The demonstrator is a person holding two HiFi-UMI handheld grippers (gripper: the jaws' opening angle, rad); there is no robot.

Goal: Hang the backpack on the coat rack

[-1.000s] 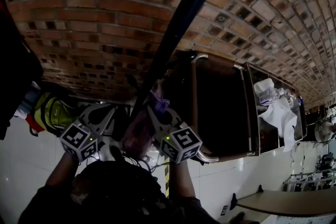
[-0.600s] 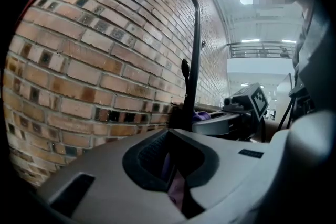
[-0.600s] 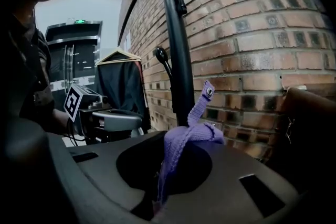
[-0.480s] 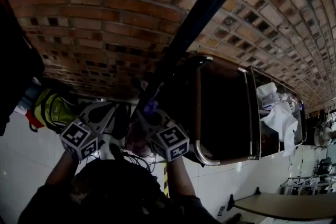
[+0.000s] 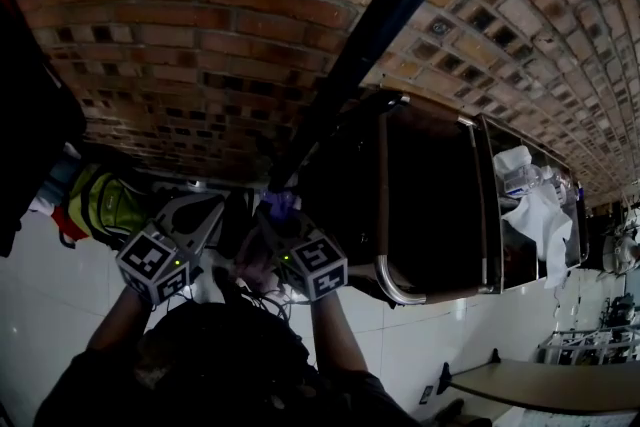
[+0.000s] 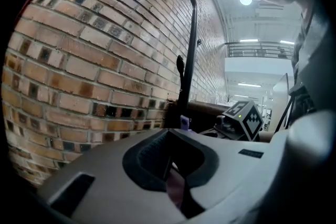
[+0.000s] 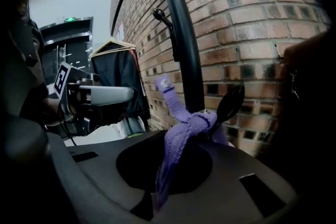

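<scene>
Pinched tight in right gripper (image 7: 159,191) fingers: purple strap (image 7: 181,131), bunched just beside rack (image 7: 184,44) hook (image 7: 229,104). Pressed together in left gripper (image 6: 172,176) fingers: another strap piece. Backpack (image 5: 252,260) low between both grippers, beside the rack pole. Behind: brick wall (image 5: 180,45). Nearby: brown cabinet (image 5: 430,205), yellow-green bag (image 5: 100,200), hung black garment (image 7: 118,78). Green sign (image 7: 70,20) too small to read.

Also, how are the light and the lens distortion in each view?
Head view: dim, brick wall bowed by the wide lens. Left gripper view: ceiling lamp glares at upper right, corners black. Right gripper view: purple strap lit well, rim dark.
</scene>
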